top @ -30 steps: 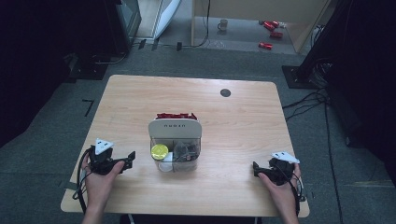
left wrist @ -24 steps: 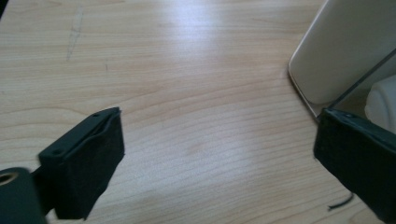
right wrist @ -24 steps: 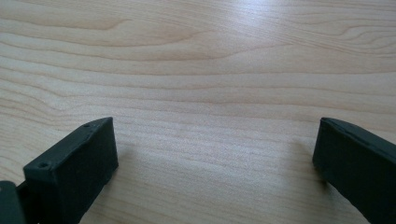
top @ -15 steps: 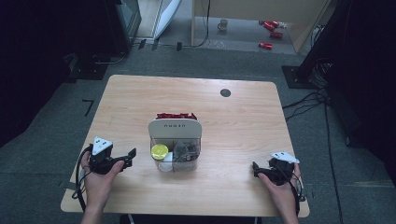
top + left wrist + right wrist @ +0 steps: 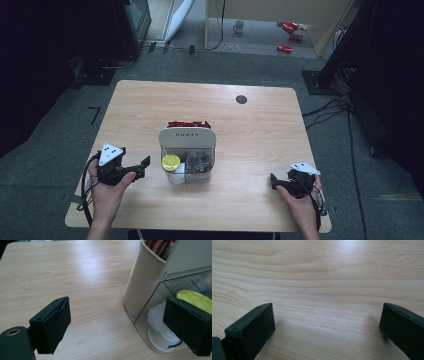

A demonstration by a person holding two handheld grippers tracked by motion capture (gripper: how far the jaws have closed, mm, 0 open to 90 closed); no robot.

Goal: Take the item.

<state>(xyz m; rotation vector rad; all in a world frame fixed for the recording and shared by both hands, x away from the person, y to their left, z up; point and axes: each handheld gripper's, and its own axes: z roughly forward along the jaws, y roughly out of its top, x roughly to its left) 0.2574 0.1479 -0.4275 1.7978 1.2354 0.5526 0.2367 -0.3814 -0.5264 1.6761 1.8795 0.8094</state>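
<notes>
Clear plastic organizer (image 5: 188, 165) w/ white back section, mid-table, slightly toward near edge. Holds red packets (image 5: 188, 123) at back, yellow-lidded cup (image 5: 171, 161) front left, white creamer-type cups (image 5: 160, 320) below it, greyish sachets (image 5: 199, 161) front right. Prob light, rigid, smooth-walled; thin clear walls likely slippery, could flex or crack if squeezed hard. Best taken by white back wall or top rim, not clear front. Small cups light, crushable; grab by rim.

Left gripper (image 5: 135, 167) just beside organizer's left side, jaws wide apart, nothing between. Right gripper (image 5: 276, 181) well apart to right, low over bare table (image 5: 260, 130), jaws also spread, empty.
</notes>
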